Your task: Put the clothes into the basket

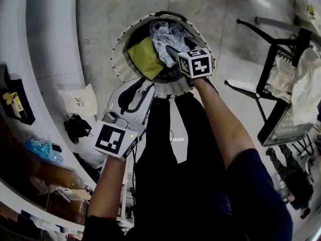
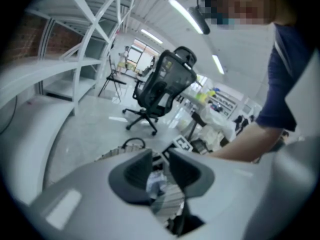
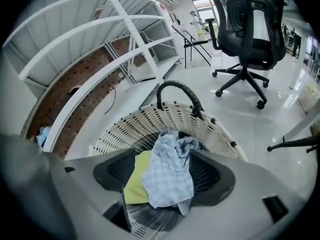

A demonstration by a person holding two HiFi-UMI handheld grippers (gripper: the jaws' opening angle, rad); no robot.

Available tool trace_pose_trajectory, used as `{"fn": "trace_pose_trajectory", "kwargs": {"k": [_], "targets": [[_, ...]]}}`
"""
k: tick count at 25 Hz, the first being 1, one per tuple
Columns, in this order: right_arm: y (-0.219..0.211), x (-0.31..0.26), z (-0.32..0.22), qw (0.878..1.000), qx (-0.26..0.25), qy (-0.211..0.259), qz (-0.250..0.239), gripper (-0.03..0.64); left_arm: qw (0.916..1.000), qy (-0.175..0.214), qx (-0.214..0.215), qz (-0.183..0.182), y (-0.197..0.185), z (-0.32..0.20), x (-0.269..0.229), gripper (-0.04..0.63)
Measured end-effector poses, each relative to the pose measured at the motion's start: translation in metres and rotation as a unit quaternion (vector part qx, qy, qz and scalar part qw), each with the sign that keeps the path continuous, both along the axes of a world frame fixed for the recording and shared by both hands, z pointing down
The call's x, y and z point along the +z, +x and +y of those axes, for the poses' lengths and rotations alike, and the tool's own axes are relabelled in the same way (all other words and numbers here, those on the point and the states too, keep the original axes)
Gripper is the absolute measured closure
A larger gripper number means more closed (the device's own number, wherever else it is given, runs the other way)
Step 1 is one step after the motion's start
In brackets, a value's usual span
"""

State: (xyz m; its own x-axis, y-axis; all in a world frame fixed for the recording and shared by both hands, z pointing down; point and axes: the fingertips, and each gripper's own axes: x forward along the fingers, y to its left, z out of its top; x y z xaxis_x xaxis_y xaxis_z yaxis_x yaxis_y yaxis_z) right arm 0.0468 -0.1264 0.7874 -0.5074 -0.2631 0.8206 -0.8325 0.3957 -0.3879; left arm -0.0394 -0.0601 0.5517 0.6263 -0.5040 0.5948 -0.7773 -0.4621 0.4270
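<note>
A white woven basket (image 1: pixel 120 59) with a black handle stands on the floor in front of my legs. Inside it lie a yellow-green cloth (image 1: pixel 145 58), a pale blue checked cloth (image 1: pixel 165 34) and some dark fabric. My right gripper (image 1: pixel 175 59) hangs over the basket's near side, its jaws wide open. In the right gripper view the checked cloth (image 3: pixel 170 174) and yellow-green cloth (image 3: pixel 132 186) lie down in the basket (image 3: pixel 150 119) beyond the jaws, loose from the pads. My left gripper (image 1: pixel 139 92) is at the basket's near rim. Its jaws (image 2: pixel 159 169) stand a narrow gap apart, empty.
A black folding rack (image 1: pixel 281 59) draped with white clothes stands to the right. A white curved table (image 1: pixel 30 84) runs along the left, with a white bag (image 1: pixel 77 100) and a black item (image 1: pixel 75 127) on the floor beside it. A black office chair (image 3: pixel 250 29) stands beyond the basket.
</note>
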Motion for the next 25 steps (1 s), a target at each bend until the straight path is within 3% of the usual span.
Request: {"fn": "trace_pose_trajectory", "kwargs": {"k": [9, 12, 18, 25], "targets": [[-0.012, -0.127, 0.031, 0.998, 0.002, 0.014, -0.067, 0.316, 0.9988, 0.045, 0.019, 0.005, -0.010, 0.012, -0.095, 0.505], [-0.015, -0.180, 0.042, 0.995, -0.008, 0.030, -0.090, 0.427, 0.9982, 0.056, 0.022, -0.001, -0.017, 0.017, -0.126, 0.505], [-0.019, -0.292, 0.047, 0.990, -0.013, 0.086, -0.115, 0.544, 0.9948, 0.100, 0.019, -0.003, -0.032, 0.017, -0.196, 0.515], [-0.036, -0.425, 0.054, 0.972, -0.065, 0.172, -0.147, 0.599, 0.9848, 0.170, 0.035, 0.011, -0.038, 0.011, -0.276, 0.580]]}}
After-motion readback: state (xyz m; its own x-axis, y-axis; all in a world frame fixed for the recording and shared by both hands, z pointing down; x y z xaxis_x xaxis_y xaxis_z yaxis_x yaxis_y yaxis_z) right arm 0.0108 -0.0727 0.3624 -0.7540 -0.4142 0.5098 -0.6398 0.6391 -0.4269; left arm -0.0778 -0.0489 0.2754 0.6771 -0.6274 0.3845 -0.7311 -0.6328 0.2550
